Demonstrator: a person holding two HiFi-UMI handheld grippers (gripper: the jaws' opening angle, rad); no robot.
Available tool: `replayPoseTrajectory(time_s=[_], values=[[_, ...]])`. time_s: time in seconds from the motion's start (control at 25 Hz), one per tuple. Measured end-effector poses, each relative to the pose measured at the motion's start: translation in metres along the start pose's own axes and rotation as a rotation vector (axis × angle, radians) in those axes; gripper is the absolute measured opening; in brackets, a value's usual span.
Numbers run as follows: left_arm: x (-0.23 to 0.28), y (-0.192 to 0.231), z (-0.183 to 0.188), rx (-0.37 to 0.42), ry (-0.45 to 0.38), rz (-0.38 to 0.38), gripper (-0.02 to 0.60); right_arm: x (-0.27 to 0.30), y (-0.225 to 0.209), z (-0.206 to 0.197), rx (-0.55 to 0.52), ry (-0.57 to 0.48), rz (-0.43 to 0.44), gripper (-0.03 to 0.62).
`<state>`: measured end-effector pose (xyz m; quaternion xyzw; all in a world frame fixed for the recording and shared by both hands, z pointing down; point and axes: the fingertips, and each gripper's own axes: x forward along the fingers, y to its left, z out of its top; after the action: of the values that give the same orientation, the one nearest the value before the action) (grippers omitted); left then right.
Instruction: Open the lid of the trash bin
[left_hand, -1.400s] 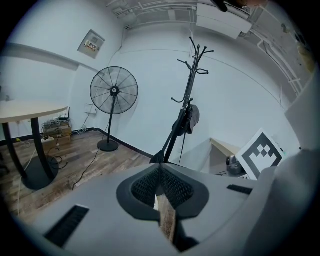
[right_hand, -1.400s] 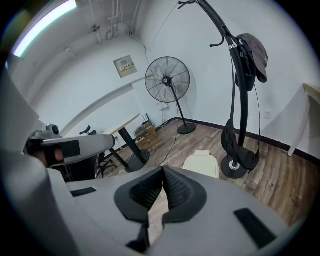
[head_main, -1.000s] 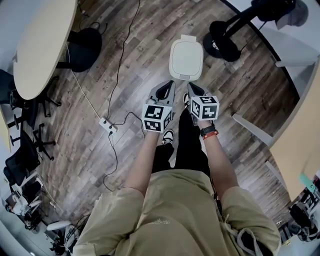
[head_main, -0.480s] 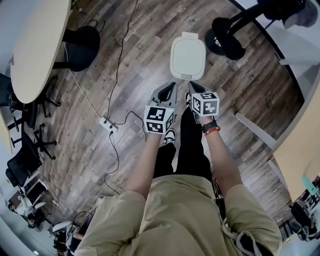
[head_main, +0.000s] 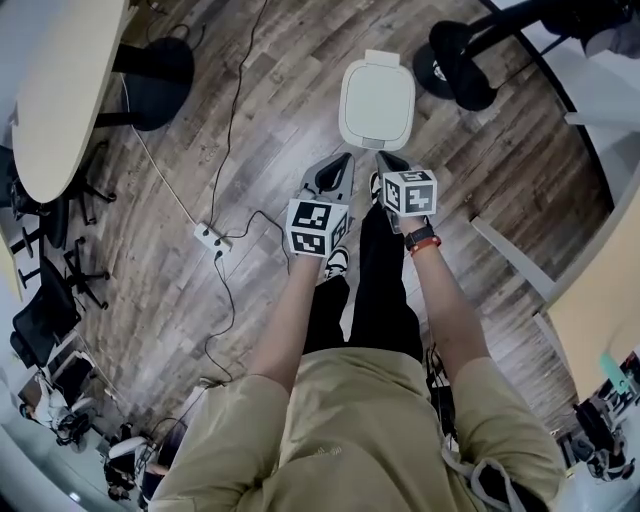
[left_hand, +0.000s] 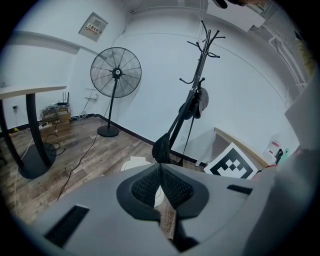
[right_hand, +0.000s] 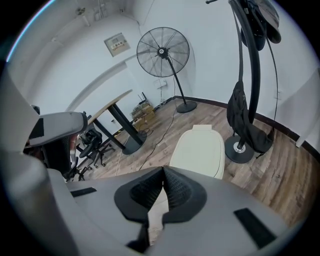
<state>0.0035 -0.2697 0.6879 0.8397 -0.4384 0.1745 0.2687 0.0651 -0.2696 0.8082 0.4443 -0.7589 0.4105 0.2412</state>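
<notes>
Trash bin (head_main: 377, 103) sits on the wooden floor (head_main: 250, 120) just ahead of your two grippers, its lid (right_hand: 200, 147) down flat. Your left gripper (head_main: 345, 158) and right gripper (head_main: 381, 157) hang side by side, each clenched on nothing, neither touching the bin.

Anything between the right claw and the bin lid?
Nothing visible. The right claw, shut and empty, points at the closed lid with nothing between them. The coat stand stands off to the lid's side, clear of the path.
</notes>
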Motion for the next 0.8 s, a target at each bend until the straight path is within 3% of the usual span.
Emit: replayPoseTrajectory(time_s=[0.8], values=[[0.061,0.032,-0.057,-0.017,0.049,-0.001,0.023,0.077,-0.037,-0.04,0.018,0.079,0.02,0.002]])
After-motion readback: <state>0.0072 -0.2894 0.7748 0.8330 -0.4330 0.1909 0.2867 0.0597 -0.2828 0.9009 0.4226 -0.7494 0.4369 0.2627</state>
